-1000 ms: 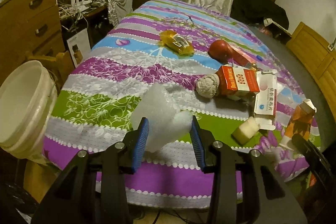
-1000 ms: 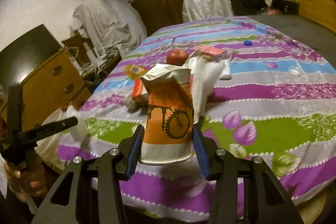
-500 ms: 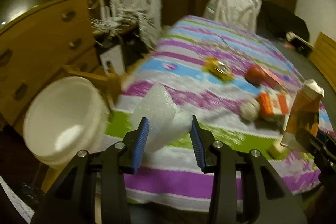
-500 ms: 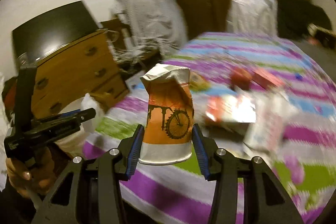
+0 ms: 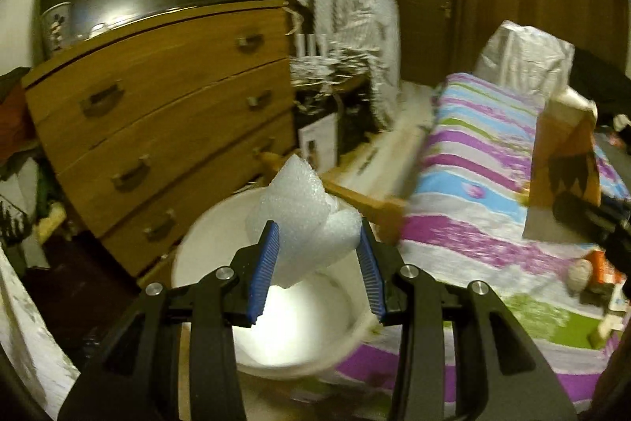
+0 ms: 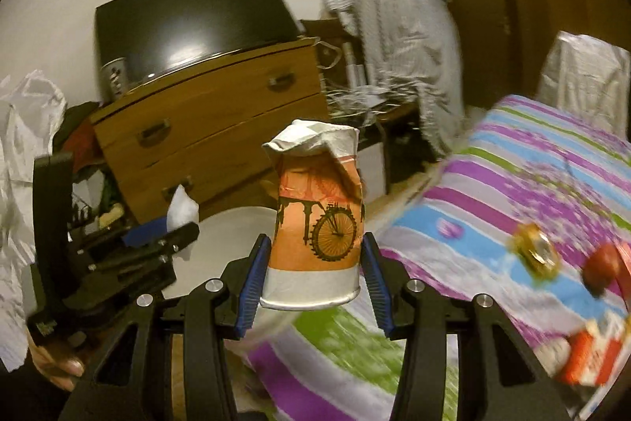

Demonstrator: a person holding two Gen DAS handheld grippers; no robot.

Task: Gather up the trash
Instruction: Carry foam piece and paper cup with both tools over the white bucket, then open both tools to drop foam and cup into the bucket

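My left gripper (image 5: 315, 271) is shut on a piece of white foam wrap (image 5: 303, 219) and holds it above the white bucket (image 5: 221, 302) beside the bed. My right gripper (image 6: 313, 275) is shut on a crumpled orange paper cup (image 6: 317, 219) with a bicycle print, held in the air near the bed's edge. The cup also shows in the left wrist view (image 5: 564, 168) at the right. The left gripper with the foam wrap (image 6: 179, 210) shows in the right wrist view, over the bucket (image 6: 232, 223).
A wooden chest of drawers (image 5: 157, 129) stands behind the bucket. The bed with the striped cover (image 6: 512, 192) carries a yellow wrapper (image 6: 534, 251), a red apple (image 6: 601, 269), a red-and-white carton (image 6: 591, 354) and a grey ball (image 5: 579, 273).
Both grippers have swung left, away from the bed top. The foam wrap now hangs over the bucket, and the cup has come closer to it.
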